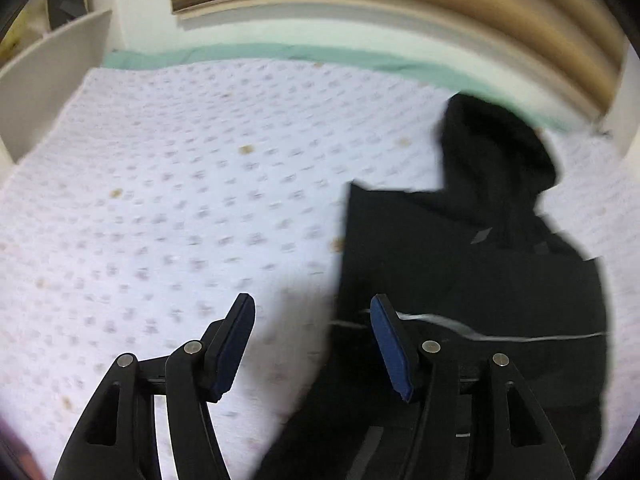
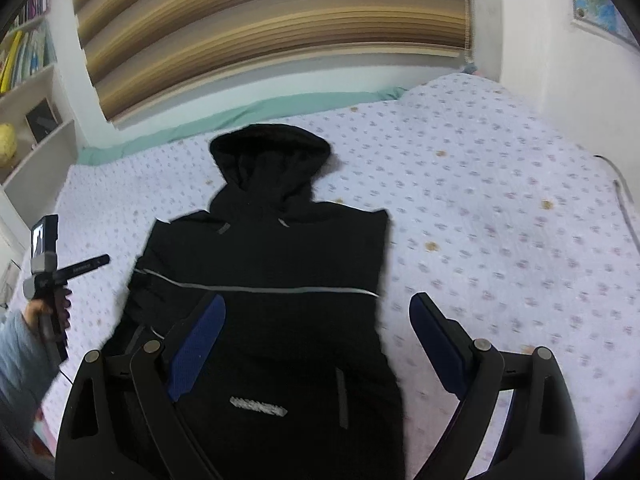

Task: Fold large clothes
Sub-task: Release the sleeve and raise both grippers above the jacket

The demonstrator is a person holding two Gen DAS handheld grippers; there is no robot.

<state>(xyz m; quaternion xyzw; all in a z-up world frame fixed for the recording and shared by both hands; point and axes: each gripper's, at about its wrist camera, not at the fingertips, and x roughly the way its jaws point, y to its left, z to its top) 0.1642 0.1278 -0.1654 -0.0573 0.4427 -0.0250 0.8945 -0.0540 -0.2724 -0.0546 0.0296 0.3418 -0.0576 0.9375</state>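
A black hoodie [image 2: 280, 248] lies flat on the bed with its hood [image 2: 272, 152] toward the window and a thin grey stripe [image 2: 260, 289] across the chest. Its sides look folded in. My right gripper [image 2: 316, 300] hovers open and wide over the lower body of the hoodie, its pads off the cloth. In the left wrist view the hoodie [image 1: 460, 264] lies to the right. My left gripper [image 1: 312, 300] is open at the garment's left edge, with nothing pinched between its blue pads [image 1: 234, 344].
The bed has a pale quilt [image 2: 500, 220] with small flowers and a green sheet edge [image 2: 224, 118] by the wall. White shelves [image 2: 36, 152] stand to the left, and striped blinds [image 2: 260, 32] hang behind. A hand in a light blue sleeve [image 2: 20, 344] shows at the left.
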